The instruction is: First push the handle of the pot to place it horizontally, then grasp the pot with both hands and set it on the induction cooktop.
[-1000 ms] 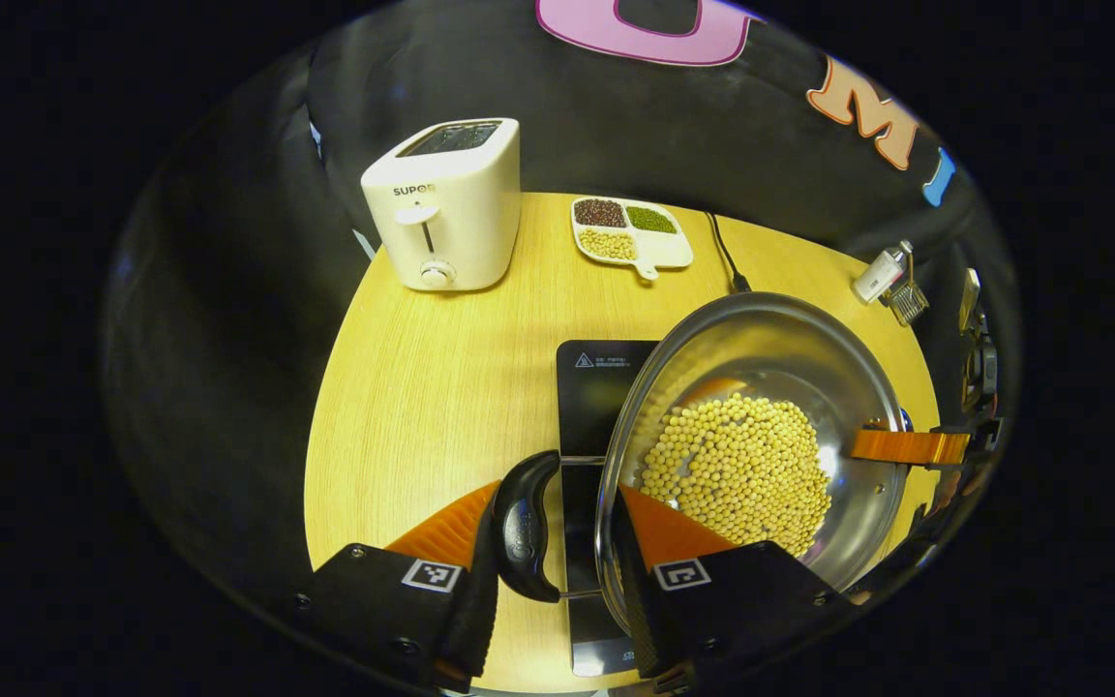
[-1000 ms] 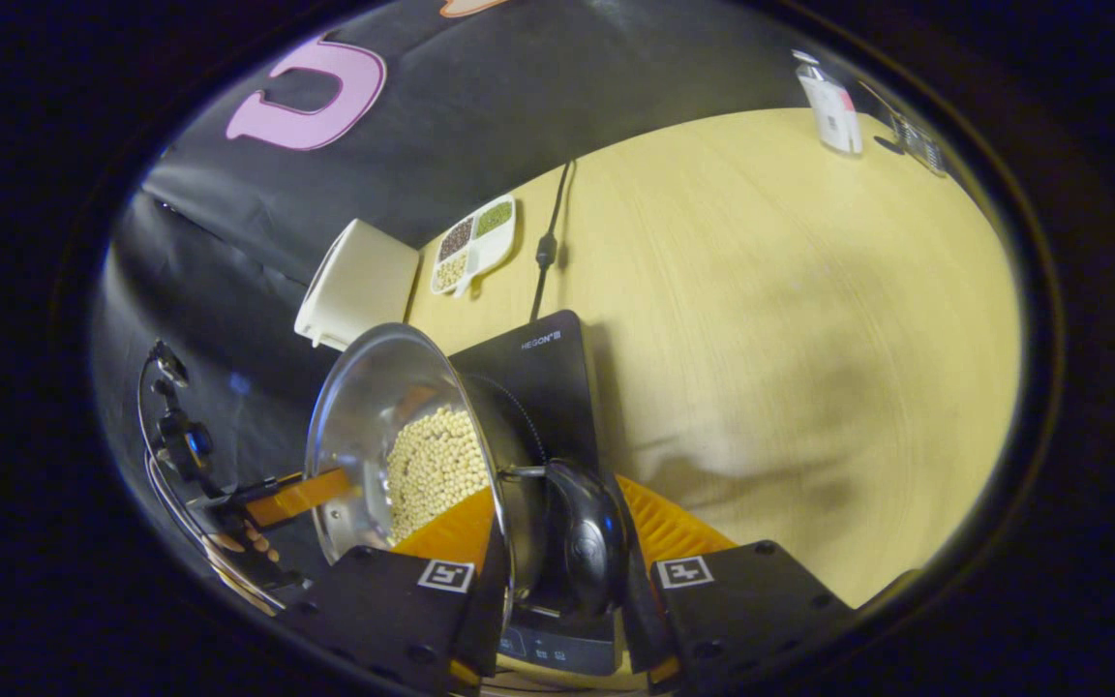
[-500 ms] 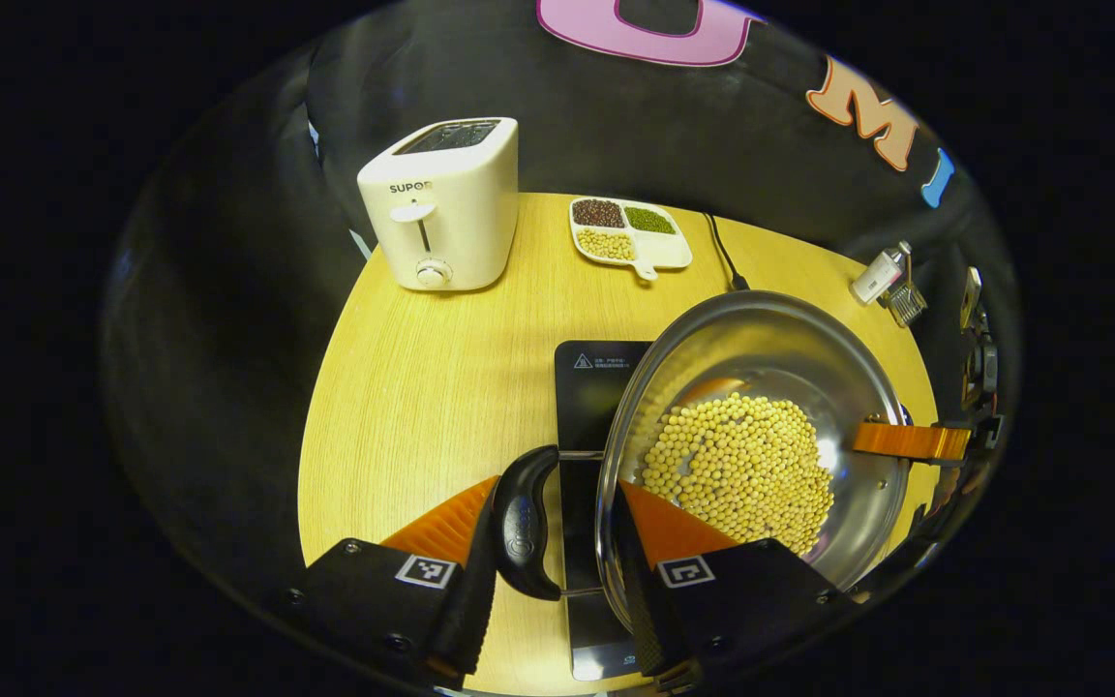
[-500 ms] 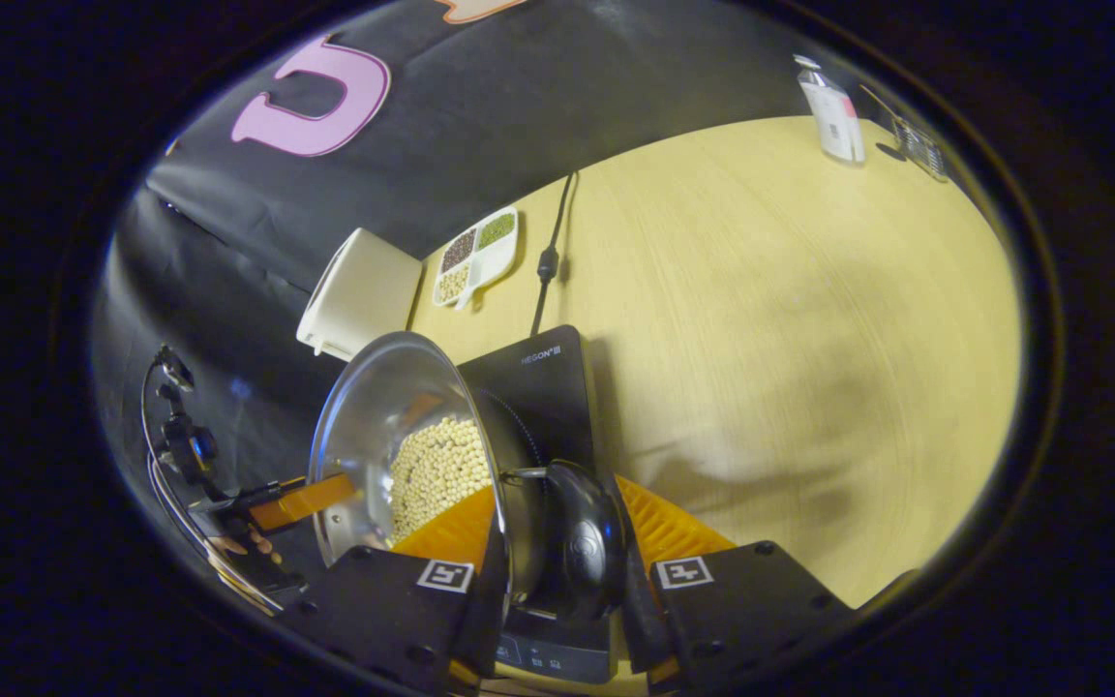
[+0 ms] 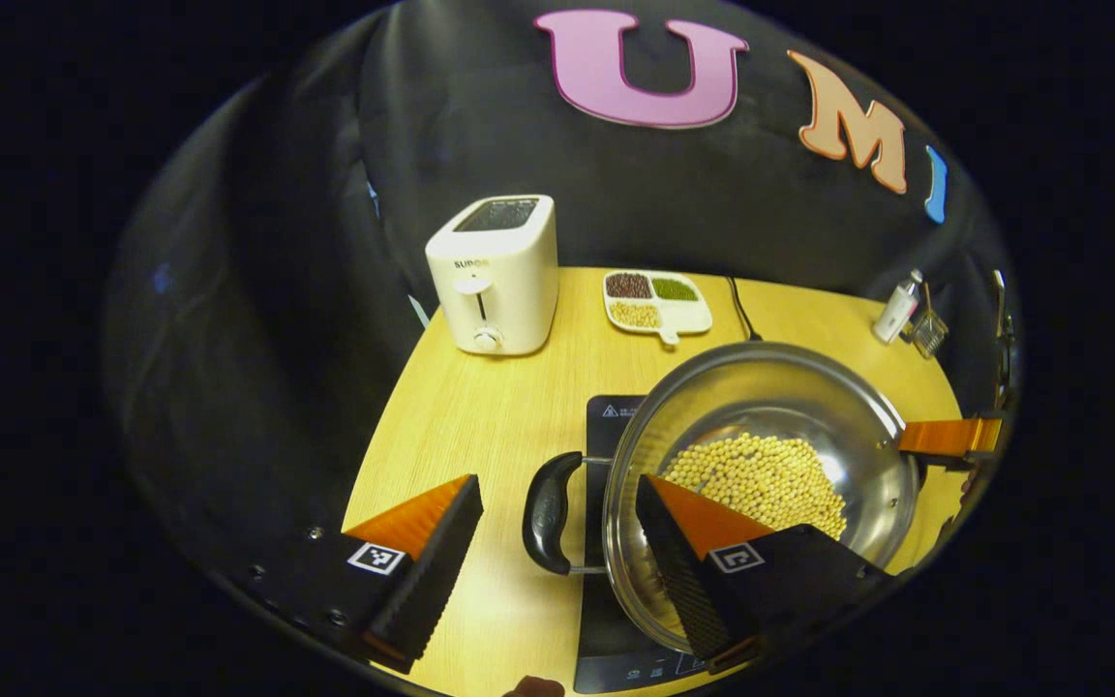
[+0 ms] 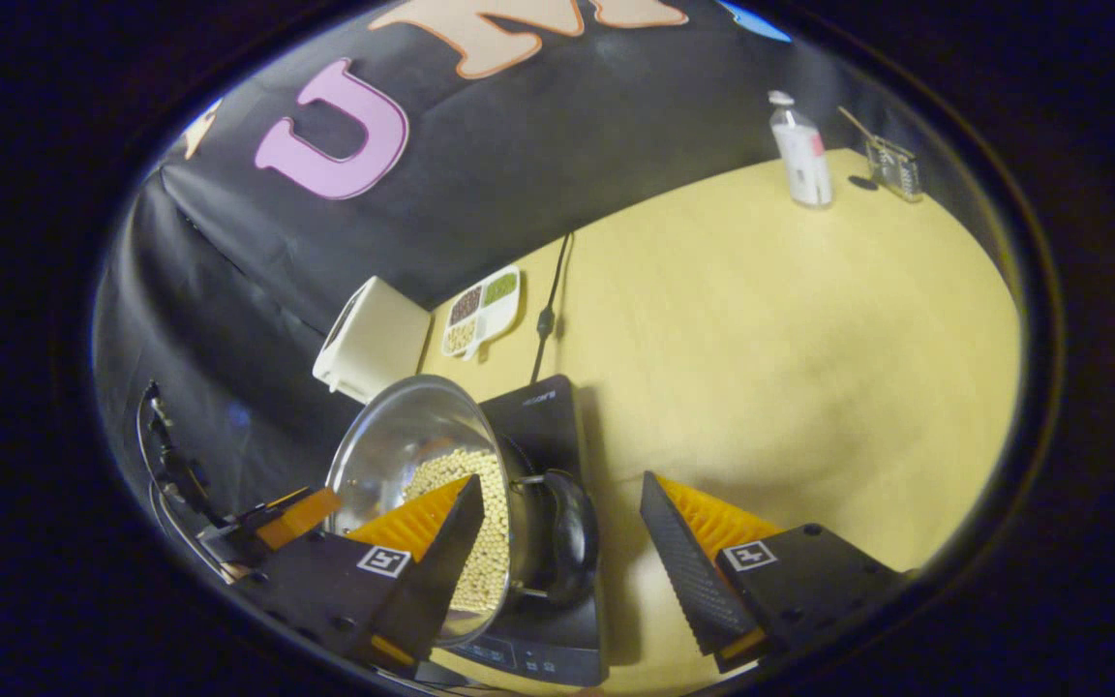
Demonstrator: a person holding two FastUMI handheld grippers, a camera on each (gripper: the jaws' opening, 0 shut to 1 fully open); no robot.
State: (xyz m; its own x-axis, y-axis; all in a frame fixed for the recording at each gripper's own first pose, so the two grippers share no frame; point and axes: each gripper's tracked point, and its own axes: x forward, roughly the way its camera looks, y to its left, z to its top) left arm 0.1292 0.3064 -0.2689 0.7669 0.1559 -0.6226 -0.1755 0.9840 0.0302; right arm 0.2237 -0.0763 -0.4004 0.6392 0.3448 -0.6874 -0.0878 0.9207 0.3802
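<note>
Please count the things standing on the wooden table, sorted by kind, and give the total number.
Kitchen appliances: 2, white toaster and black induction cooktop
Cookware: 1, steel pot of yellow beans
Serving dishes: 1, white divided dish of beans
Bottles: 1, small white bottle
Small clear containers: 1, clear container
Total: 6

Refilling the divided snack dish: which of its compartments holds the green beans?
On the divided dish, the green beans fill the back compartment nearer the cable. The dark beans sit beside them toward the toaster; the pale ones are in front.
</note>
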